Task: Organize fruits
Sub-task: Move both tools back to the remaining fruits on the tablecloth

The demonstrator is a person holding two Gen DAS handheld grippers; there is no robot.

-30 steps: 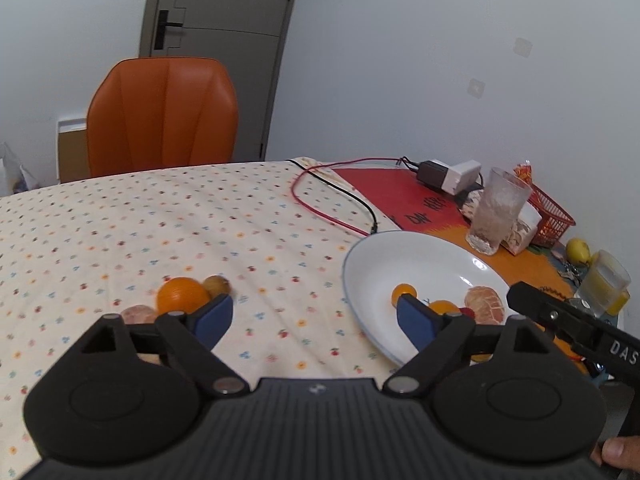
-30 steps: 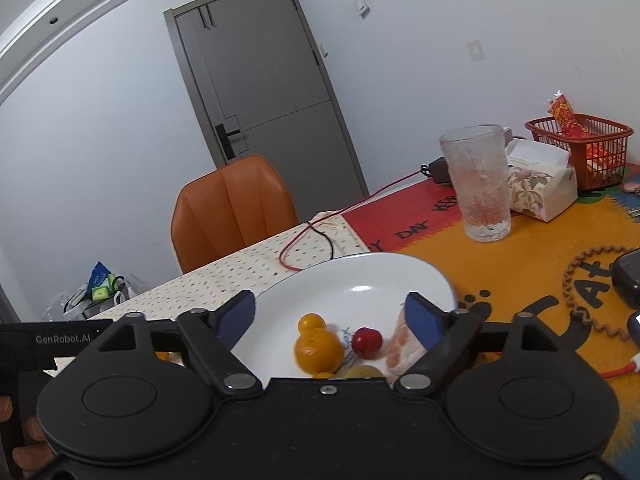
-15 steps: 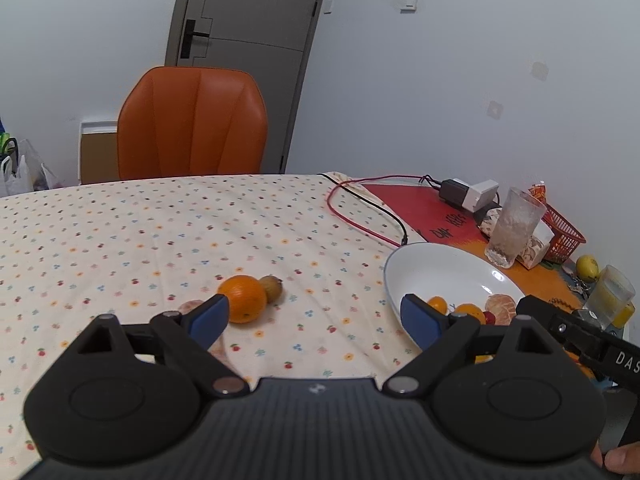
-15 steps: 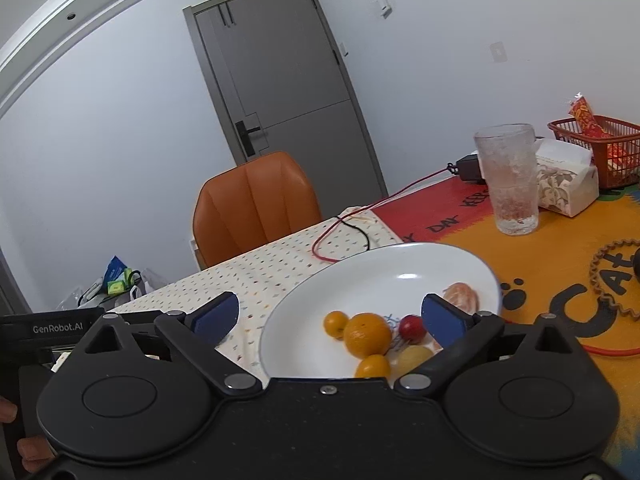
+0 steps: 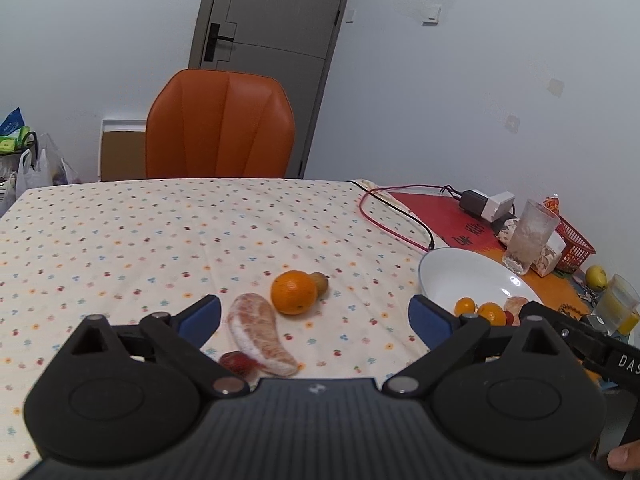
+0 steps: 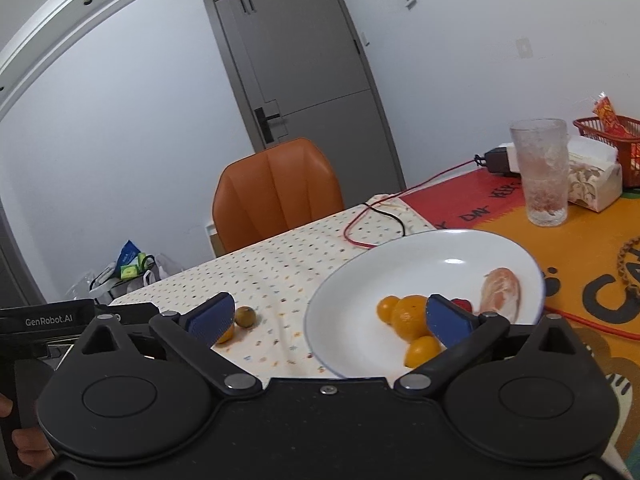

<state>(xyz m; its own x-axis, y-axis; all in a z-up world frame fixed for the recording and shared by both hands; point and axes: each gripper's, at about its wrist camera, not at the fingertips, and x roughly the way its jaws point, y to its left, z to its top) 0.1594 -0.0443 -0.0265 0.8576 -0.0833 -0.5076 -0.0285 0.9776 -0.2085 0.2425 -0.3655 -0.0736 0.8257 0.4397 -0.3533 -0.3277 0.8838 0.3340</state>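
both claws, left claw (image 5: 316,316) and right claw (image 6: 326,320), have just been spreading wide with nothing between them, looks like prep to grab the orange (image 5: 294,292) just ahead of the left one for the plate (image 6: 424,256) under the right

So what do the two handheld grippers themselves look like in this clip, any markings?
Both are matte black. The left gripper and the right gripper each have two round pivot housings, angled link bars with silver pins, a ribbed black body and blue-padded fingers. Seen from the other view, the left gripper's side reads "GenRobot.AI" and the right gripper's shows white letters "DAS". No cables or sleeves are visible.
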